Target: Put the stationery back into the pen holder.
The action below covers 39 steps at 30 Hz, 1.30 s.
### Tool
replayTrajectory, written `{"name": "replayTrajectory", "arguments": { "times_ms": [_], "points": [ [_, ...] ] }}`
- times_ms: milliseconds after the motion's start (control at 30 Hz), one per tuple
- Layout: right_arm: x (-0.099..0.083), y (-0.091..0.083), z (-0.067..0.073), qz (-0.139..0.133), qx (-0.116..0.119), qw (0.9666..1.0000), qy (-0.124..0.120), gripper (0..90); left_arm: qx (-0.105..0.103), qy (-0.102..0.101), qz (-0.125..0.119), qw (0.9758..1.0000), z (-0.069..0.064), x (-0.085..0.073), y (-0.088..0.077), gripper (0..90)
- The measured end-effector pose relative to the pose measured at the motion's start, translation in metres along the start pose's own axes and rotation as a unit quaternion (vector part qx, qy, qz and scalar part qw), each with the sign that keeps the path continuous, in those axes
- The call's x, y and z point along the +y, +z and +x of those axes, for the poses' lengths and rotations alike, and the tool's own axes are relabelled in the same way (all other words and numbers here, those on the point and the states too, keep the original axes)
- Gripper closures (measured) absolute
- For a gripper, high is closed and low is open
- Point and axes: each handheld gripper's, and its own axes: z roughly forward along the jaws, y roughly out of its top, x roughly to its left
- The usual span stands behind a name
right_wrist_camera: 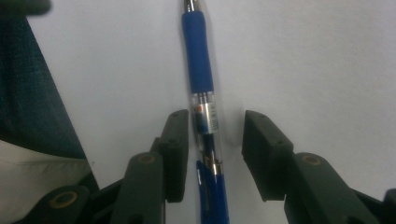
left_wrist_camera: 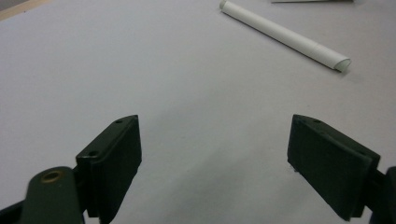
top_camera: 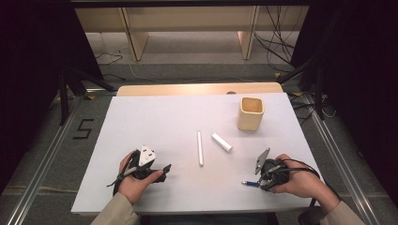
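Blue pen (right_wrist_camera: 201, 93) lies unpinched between the spread right gripper (right_wrist_camera: 215, 140) jaws, near the table (top_camera: 141, 112) front edge.

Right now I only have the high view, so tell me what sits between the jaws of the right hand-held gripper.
Observer: The right hand-held gripper straddles a blue pen with a clear barrel, which runs lengthwise between the jaws.
Operator: Report whether it is clamped.
Observer: It is not clamped. One jaw is at the barrel, and the other stands off with a gap showing.
Operator: Now check the left one.
Observer: The left hand-held gripper is wide open, with bare table between its jaws. A white tube lies ahead, beyond them.
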Motion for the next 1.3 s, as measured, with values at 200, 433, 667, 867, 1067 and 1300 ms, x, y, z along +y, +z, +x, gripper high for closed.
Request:
{"name": "replayTrajectory", "arguments": {
  "times_ms": [200, 433, 667, 867, 1067, 1300],
  "points": [
    [0.004, 0.002, 0.001, 0.014, 0.003, 0.9998, -0.013, 63.0, 0.000, 0.001, 0.001, 1.0000, 0.001, 0.000, 0.000, 17.4],
    [0.007, 0.003, 0.000, 0.020, 0.007, 0.9996, -0.018, 64.1, 0.000, 0.000, 0.000, 1.0000, 0.000, 0.000, 0.000, 17.4],
    [0.008, 0.003, -0.001, 0.025, 0.012, 0.9993, -0.025, 65.3, 0.000, 0.000, 0.000, 1.0000, 0.000, 0.000, 0.000, 17.4],
    [0.011, 0.003, -0.001, 0.036, 0.017, 0.9987, -0.032, 67.0, -0.001, 0.002, 0.000, 1.0000, 0.000, 0.000, 0.000, 17.4],
    [0.012, 0.004, -0.002, 0.036, 0.020, 0.9985, -0.035, 69.1, -0.001, 0.002, 0.000, 1.0000, 0.000, 0.000, 0.000, 17.5],
    [0.012, 0.004, -0.002, 0.037, 0.020, 0.9984, -0.037, 72.0, -0.001, 0.002, -0.001, 1.0000, 0.000, 0.000, 0.000, 17.5]
  ]
}}
